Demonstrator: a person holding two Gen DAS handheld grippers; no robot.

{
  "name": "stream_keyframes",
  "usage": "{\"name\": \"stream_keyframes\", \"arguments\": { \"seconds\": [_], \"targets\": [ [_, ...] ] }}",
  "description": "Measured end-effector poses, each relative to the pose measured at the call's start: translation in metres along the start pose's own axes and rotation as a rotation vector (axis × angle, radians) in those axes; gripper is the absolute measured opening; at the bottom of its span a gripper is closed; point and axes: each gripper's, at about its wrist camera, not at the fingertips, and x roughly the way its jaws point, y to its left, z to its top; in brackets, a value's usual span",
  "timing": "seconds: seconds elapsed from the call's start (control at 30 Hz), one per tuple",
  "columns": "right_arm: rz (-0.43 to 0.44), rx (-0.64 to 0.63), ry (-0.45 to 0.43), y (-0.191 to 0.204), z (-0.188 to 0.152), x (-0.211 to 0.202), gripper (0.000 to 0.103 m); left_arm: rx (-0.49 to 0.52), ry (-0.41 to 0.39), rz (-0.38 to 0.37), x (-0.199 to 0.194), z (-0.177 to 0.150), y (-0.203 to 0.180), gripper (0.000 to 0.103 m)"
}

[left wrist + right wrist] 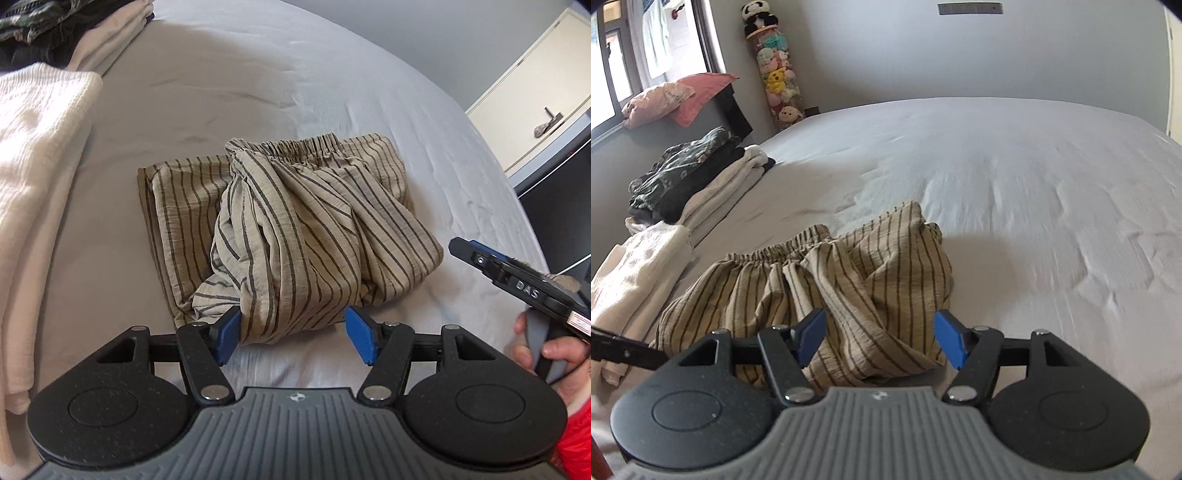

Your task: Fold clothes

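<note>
Beige striped trousers lie loosely folded and bunched on the grey bed sheet, elastic waistband at the far side. My left gripper is open at the garment's near edge, which lies between its blue pads without being clamped. My right gripper is open over the trousers, near their right end. It also shows in the left wrist view, held by a hand at the right.
A folded cream garment lies to the left of the trousers. A stack of folded clothes sits further back left. A white cabinet stands to the right of the bed. Plush toys stand in the far corner.
</note>
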Motion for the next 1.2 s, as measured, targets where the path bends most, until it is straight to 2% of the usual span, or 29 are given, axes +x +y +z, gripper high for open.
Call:
{"name": "stream_keyframes", "arguments": {
  "seconds": [0.17,0.27,0.37,0.4,0.47,0.5,0.53,0.63,0.67,0.8,0.9,1.0,1.03,1.07,1.1,1.13,1.2],
  "targets": [
    [0.025,0.062,0.014,-0.017,-0.003,0.012,0.072,0.018,-0.012,-0.009,0.000,0.001,-0.002,0.071],
    [0.059,0.082,0.032,-0.022,-0.005,0.020,0.072,0.022,0.020,0.009,0.011,0.002,-0.003,0.070],
    [0.093,0.101,0.050,-0.027,-0.007,0.027,0.072,0.003,0.055,0.017,0.018,0.003,0.001,0.056],
    [0.104,0.107,0.056,-0.029,-0.008,0.030,0.071,-0.005,0.067,0.018,0.021,0.002,0.003,0.046],
    [0.127,0.120,0.068,-0.032,-0.009,0.035,0.059,-0.026,0.085,0.023,0.025,0.002,0.007,0.033],
    [0.132,0.128,0.080,-0.034,-0.010,0.038,0.042,-0.040,0.090,0.028,0.026,0.003,0.009,0.023],
    [0.135,0.136,0.093,-0.035,-0.011,0.041,0.026,-0.052,0.089,0.031,0.026,0.003,0.011,0.018],
    [0.092,0.140,0.062,-0.039,-0.008,0.040,0.004,-0.072,0.080,0.046,0.024,0.003,0.015,0.011],
    [0.068,0.138,0.046,-0.040,-0.007,0.039,0.000,-0.073,0.081,0.060,0.024,0.003,0.016,0.010],
    [-0.014,0.162,0.010,-0.050,-0.003,0.040,0.000,-0.087,0.125,0.135,0.032,0.004,0.021,0.008],
    [0.057,0.204,-0.001,-0.057,-0.004,0.037,0.000,-0.084,0.124,0.128,0.033,0.004,0.021,0.008],
    [0.152,0.216,-0.003,-0.059,-0.004,0.028,0.013,-0.100,0.122,0.117,0.033,0.005,0.024,0.008],
    [0.178,0.209,0.002,-0.057,-0.004,0.024,0.032,-0.108,0.123,0.114,0.034,0.005,0.025,0.008],
    [0.180,0.192,0.000,-0.053,-0.004,0.022,0.041,-0.114,0.127,0.113,0.035,0.005,0.026,0.008],
    [0.177,0.173,-0.005,-0.049,-0.005,0.020,0.045,-0.120,0.133,0.114,0.037,0.005,0.027,0.008],
    [0.180,0.155,0.001,-0.046,-0.005,0.021,0.044,-0.127,0.139,0.115,0.039,0.005,0.029,0.008],
    [0.203,0.147,0.042,-0.043,-0.007,0.030,0.048,-0.129,0.143,0.117,0.041,0.005,0.030,0.008]
  ]
}}
